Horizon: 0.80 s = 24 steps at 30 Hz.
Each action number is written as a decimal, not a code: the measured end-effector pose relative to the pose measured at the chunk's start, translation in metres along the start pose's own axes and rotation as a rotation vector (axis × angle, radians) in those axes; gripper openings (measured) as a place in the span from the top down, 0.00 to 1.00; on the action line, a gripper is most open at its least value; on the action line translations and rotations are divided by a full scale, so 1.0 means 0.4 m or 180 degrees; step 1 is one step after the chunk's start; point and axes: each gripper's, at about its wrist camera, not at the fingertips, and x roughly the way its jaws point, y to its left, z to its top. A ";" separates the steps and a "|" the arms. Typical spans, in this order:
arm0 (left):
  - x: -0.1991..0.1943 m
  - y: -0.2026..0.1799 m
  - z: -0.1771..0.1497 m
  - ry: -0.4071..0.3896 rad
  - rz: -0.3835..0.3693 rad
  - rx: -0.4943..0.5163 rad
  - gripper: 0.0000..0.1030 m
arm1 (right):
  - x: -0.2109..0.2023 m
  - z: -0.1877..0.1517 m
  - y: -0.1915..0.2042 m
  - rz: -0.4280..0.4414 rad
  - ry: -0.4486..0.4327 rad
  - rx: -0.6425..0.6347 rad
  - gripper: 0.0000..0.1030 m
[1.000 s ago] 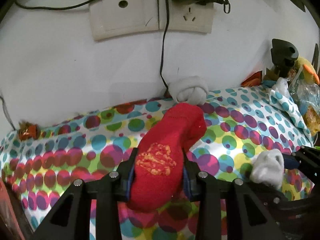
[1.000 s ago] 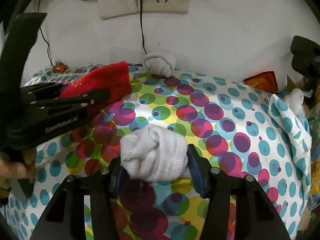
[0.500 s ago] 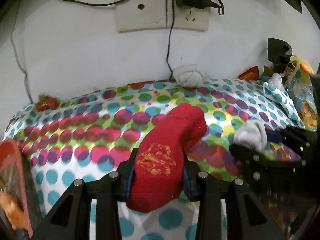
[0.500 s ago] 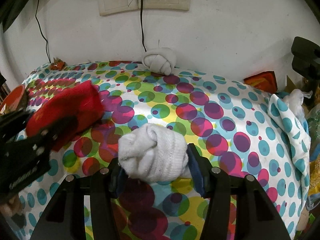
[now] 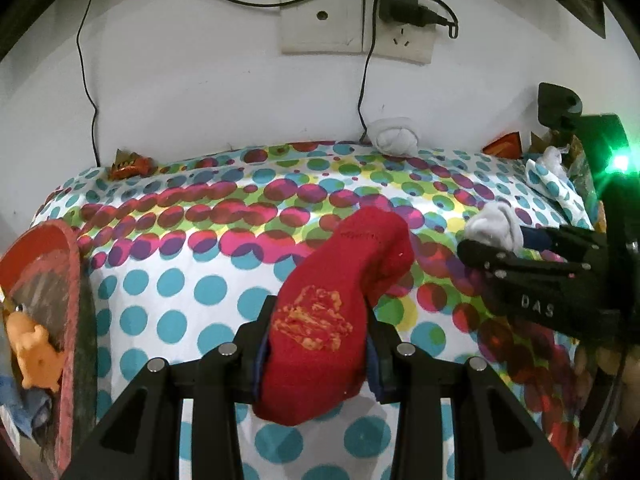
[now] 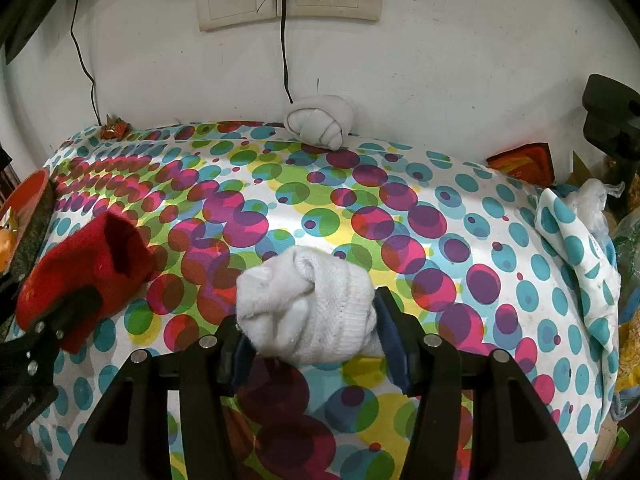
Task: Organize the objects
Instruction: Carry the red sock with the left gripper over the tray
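Observation:
My left gripper (image 5: pixel 316 350) is shut on a rolled red sock (image 5: pixel 336 304) with a yellow print, held above the spotted cloth (image 5: pixel 192 248). The red sock also shows at the left of the right wrist view (image 6: pixel 84 264). My right gripper (image 6: pixel 316 344) is shut on a balled white sock (image 6: pixel 308 304); it shows at the right of the left wrist view (image 5: pixel 496 230). A knotted white sock ball (image 6: pixel 320 120) rests on the cloth against the wall, also seen in the left wrist view (image 5: pixel 394 140).
The white wall carries socket plates (image 5: pixel 320 20) with hanging cables. An orange wrapper (image 5: pixel 128 164) lies at the back left. A red round object (image 5: pixel 44 312) stands off the cloth's left edge. Bags and a black clamp (image 6: pixel 608 116) crowd the right side.
My left gripper has pulled back and to the left with the red sock, away from the wall. My right gripper with the white sock has barely moved.

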 end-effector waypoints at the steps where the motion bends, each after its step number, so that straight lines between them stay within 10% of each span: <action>1: -0.005 0.001 -0.003 0.0002 -0.0008 0.0000 0.63 | -0.001 -0.001 -0.002 0.0000 0.0000 0.0000 0.50; 24: -0.199 0.104 -0.113 -0.0046 0.0140 -0.0063 0.63 | 0.001 0.002 0.003 0.0001 0.0000 0.0000 0.49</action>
